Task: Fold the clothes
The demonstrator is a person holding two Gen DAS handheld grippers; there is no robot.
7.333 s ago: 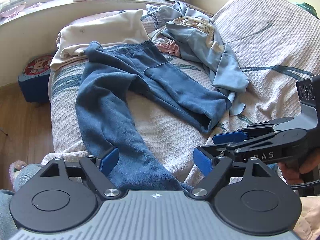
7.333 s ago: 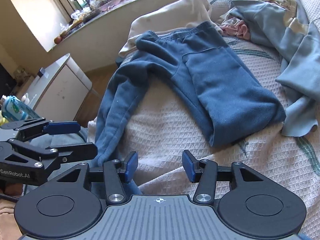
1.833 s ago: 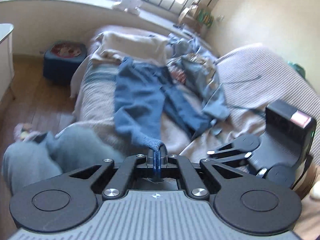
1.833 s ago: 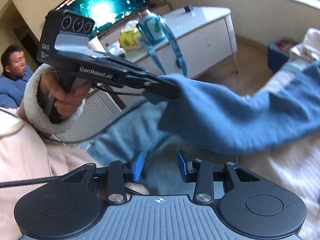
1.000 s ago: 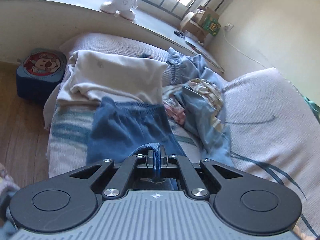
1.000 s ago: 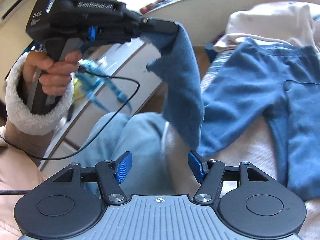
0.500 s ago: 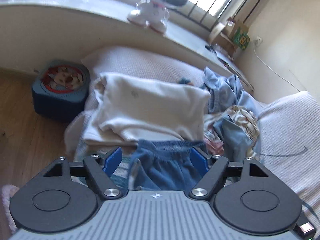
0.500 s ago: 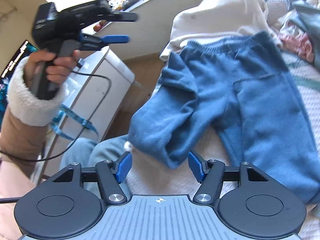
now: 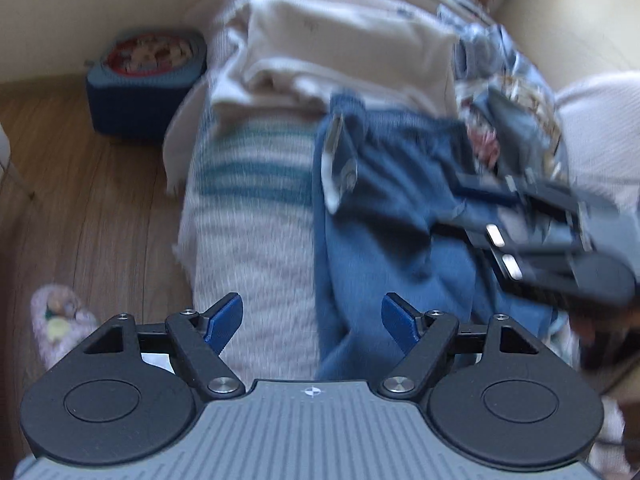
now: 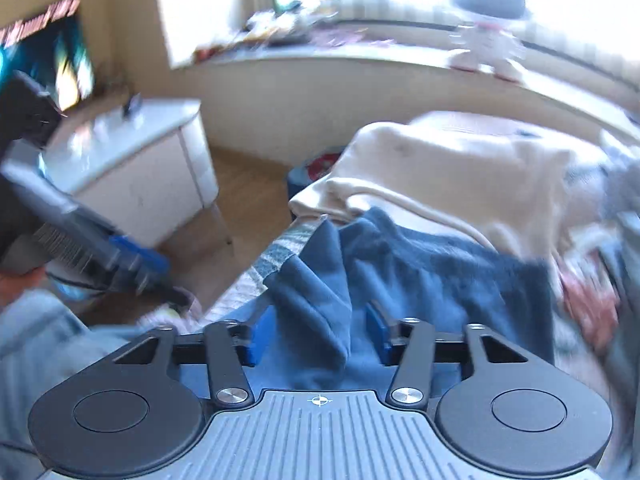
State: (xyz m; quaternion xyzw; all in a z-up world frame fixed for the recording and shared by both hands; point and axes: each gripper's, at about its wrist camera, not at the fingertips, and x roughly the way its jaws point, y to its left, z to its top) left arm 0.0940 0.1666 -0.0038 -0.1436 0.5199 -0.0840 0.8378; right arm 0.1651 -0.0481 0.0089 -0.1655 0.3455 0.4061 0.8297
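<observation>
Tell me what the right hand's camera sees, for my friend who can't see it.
The right gripper is closing around a fold of the blue trousers on the bed. A cream top lies behind; everything is blurry.

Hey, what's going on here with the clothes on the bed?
A person with a handheld gripper in each hand is folding dark blue sweatpants on a white waffle-knit bedspread. The left gripper is open and holds nothing, hovering over the near edge of the pants. The right gripper has a fold of the blue fabric between its jaws, which are closing. A cream folded garment lies beyond the waistband.
</observation>
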